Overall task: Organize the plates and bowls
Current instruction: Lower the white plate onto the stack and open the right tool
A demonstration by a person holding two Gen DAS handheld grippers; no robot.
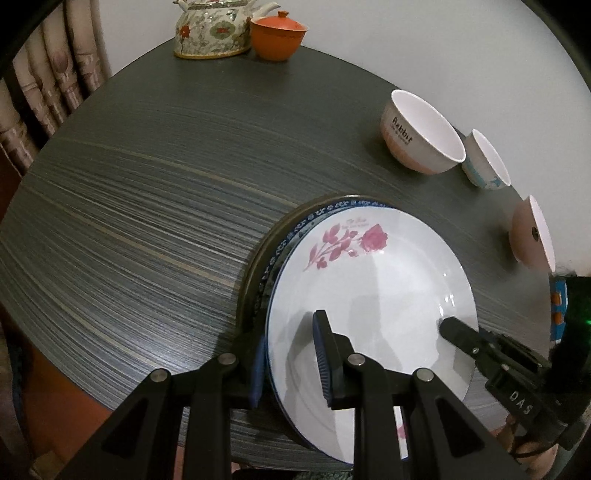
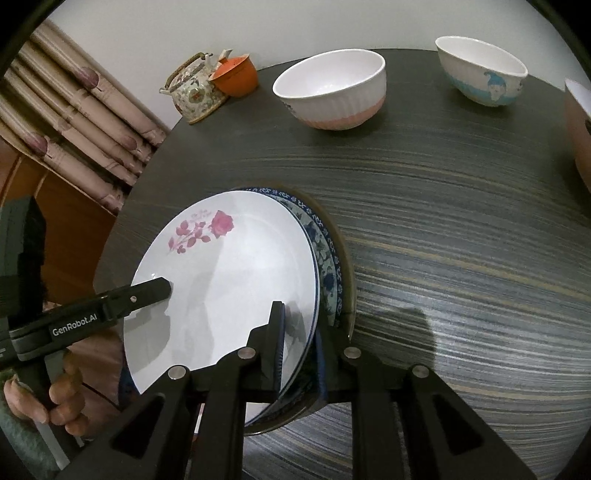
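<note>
A stack of plates sits near the table's front edge: a white plate with a pink rose (image 1: 373, 291) (image 2: 229, 288) on top, a blue-patterned plate (image 1: 295, 230) (image 2: 325, 258) under it, and a dark plate at the bottom. My left gripper (image 1: 291, 365) clamps the stack's left rim, one finger over the white plate, one outside. My right gripper (image 2: 299, 354) clamps the right rim the same way; its finger shows in the left wrist view (image 1: 458, 332). A pink-based white bowl (image 1: 421, 136) (image 2: 332, 92), a blue-printed bowl (image 1: 484, 160) (image 2: 484, 70) and a third pink bowl (image 1: 532, 232) stand behind.
A floral teapot (image 1: 210, 29) (image 2: 195, 92) and an orange lidded cup (image 1: 277, 35) (image 2: 236, 75) stand at the far edge of the dark round table (image 1: 147, 206). A patterned curtain (image 2: 74, 122) hangs at the left.
</note>
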